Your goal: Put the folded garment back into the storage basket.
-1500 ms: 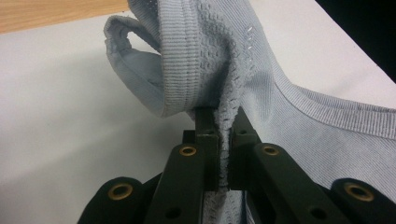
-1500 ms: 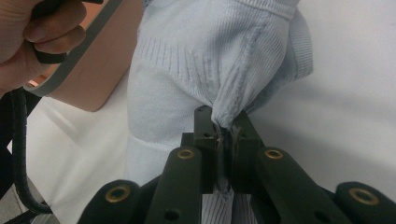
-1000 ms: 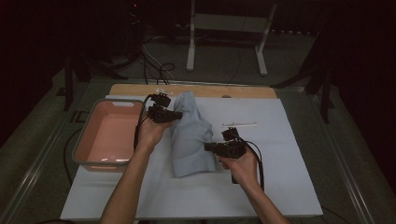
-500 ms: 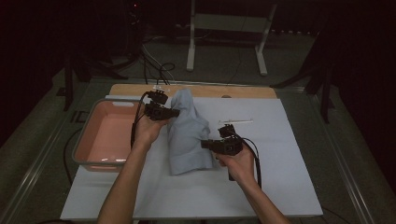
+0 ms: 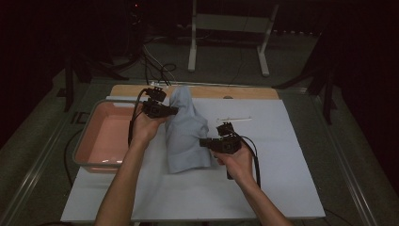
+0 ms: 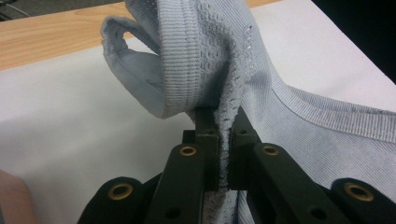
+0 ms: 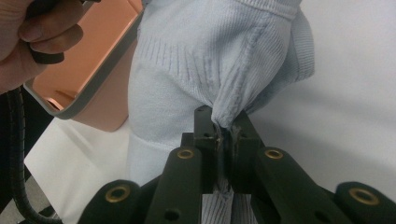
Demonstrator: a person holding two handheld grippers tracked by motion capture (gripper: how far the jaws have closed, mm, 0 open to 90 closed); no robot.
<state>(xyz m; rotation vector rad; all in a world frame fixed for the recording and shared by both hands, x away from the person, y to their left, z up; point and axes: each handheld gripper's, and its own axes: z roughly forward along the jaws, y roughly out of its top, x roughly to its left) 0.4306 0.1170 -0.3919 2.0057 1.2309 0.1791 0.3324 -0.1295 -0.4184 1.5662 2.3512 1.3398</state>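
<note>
Because the pale blue knit garment [image 5: 186,132] is soft, light and floppy, I hold it mid-desk, right of the pink tray [image 5: 106,136]: left gripper [image 5: 173,111] clenched on its far ribbed edge, right gripper [image 5: 203,141] pinching its near fold.

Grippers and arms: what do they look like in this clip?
Both the left gripper and the right gripper are black, each with two flat black jaws on linkage bars fixed with brass-coloured rivets. A black cable loops back from the right one. The person's forearms are bare, with no sleeves in view.
</note>
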